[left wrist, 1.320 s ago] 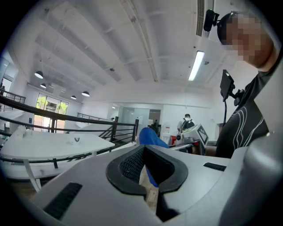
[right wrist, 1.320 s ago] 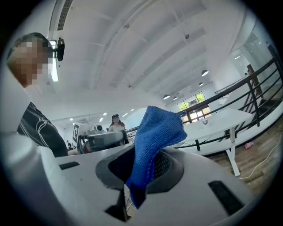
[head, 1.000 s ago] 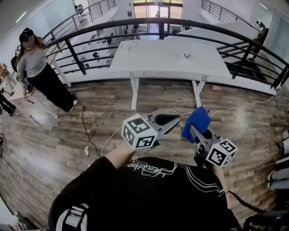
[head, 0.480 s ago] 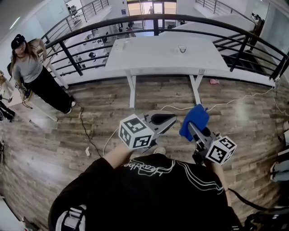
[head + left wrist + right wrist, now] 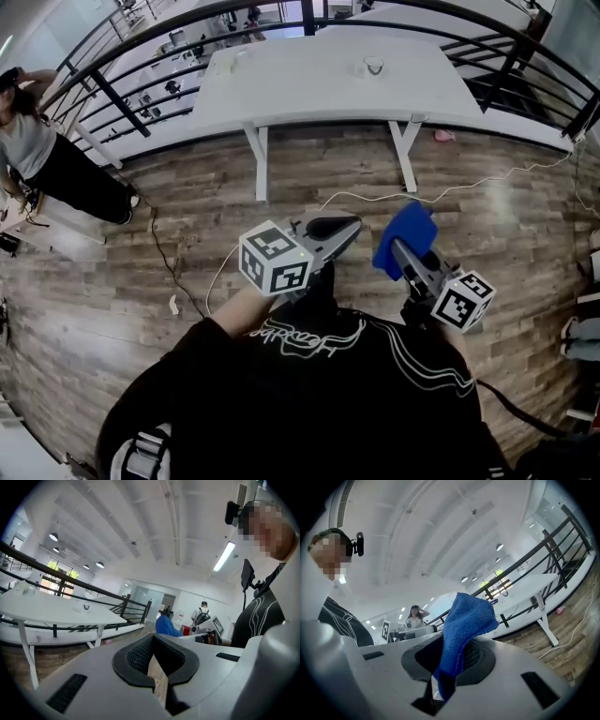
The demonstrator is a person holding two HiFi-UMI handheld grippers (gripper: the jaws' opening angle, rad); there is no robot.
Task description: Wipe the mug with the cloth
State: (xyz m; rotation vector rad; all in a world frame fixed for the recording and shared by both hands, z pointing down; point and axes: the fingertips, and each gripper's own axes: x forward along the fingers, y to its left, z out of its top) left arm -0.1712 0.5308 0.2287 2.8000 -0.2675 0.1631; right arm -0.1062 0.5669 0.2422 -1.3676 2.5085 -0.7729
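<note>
A small clear mug [image 5: 372,67] stands far off on the white table [image 5: 309,84], well ahead of both grippers; it also shows tiny in the left gripper view as the mug [image 5: 86,607]. My right gripper [image 5: 401,251] is shut on a blue cloth [image 5: 405,236], which sticks up out of the jaws as a folded cloth [image 5: 466,620] above the right gripper [image 5: 450,665]. My left gripper [image 5: 339,228] is held beside it at chest height, shut with nothing in it; its jaws meet in the left gripper [image 5: 153,644] view. Both are over the wooden floor, away from the table.
A black curved railing [image 5: 141,42] runs behind the table. A person in a grey top [image 5: 33,145] stands at the far left. A white cable [image 5: 450,190] trails over the wooden floor [image 5: 169,216] before the table; another cable [image 5: 159,258] lies at the left.
The head view has tipped and moved: the table and mug now sit nearer and lower in the picture, and the person at left has slid toward the edge. Both grippers stay shut in place.
</note>
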